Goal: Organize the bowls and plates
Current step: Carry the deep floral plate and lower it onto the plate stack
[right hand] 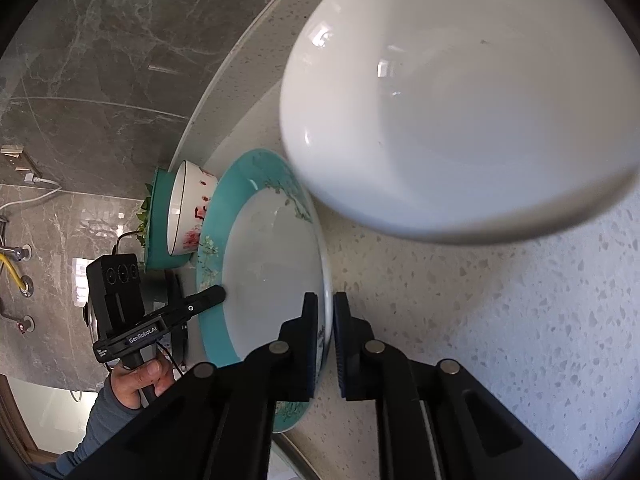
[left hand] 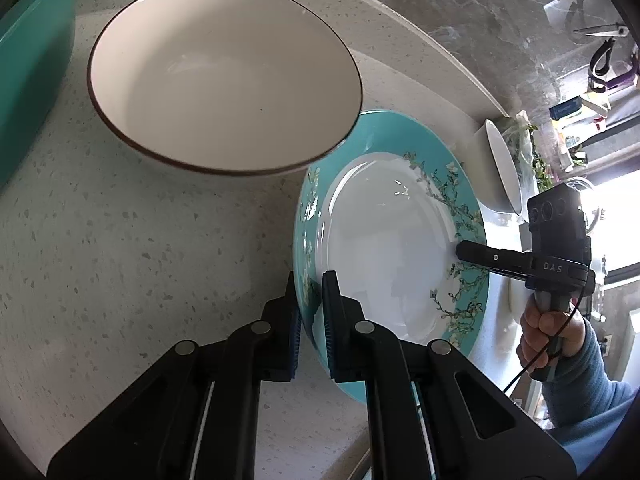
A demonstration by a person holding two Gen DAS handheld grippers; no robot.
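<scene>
A teal-rimmed plate with a white centre and blossom pattern is held between both grippers. My left gripper is shut on its near rim. My right gripper is shut on the opposite rim and shows at the far side in the left wrist view. The plate also shows in the right wrist view. A cream bowl with a dark rim stands on the counter just beyond the plate. A plain white bowl sits close on the right side.
A speckled counter with a curved edge lies under everything. A teal basin is at far left. A red-patterned bowl rests in a teal bowl behind the plate. A grey marble wall is behind.
</scene>
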